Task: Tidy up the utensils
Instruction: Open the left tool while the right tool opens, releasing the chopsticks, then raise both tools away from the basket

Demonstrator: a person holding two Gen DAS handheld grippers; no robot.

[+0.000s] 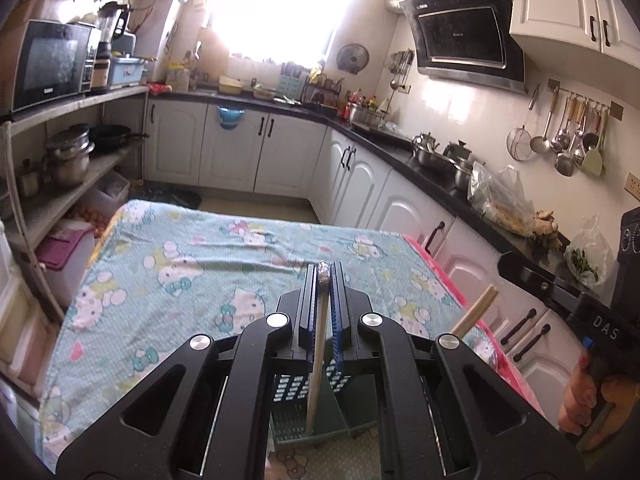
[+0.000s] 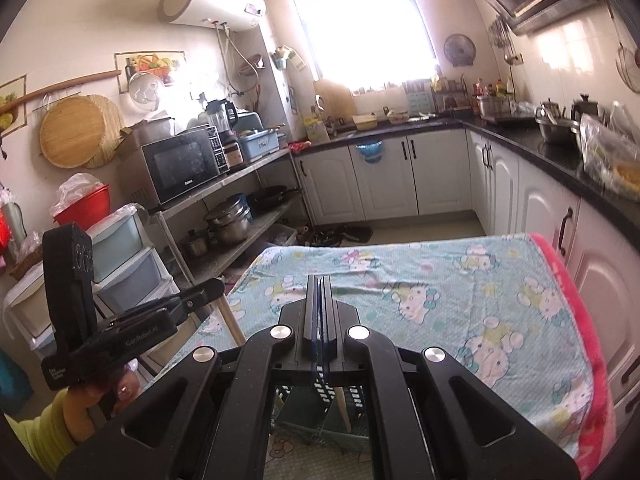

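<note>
Bottom centre, my left gripper (image 1: pixel 324 276) pinches a flat utensil (image 1: pixel 318 344) hanging over the green rack (image 1: pixel 296 424). My right gripper (image 2: pixel 319 284) clamps chopsticks (image 1: pixel 476 312) (barely seen). Either could snag the rack's divider and tip it onto the cloth (image 1: pixel 200 248) beyond.

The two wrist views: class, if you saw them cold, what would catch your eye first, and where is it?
First, the blazing window at the far end of the kitchen. Next, the cartoon-cat tablecloth spread across the middle. Closest in, the left claw is shut on a thin utensil that runs down toward a green slotted holder, and the right claw is shut too.
</note>
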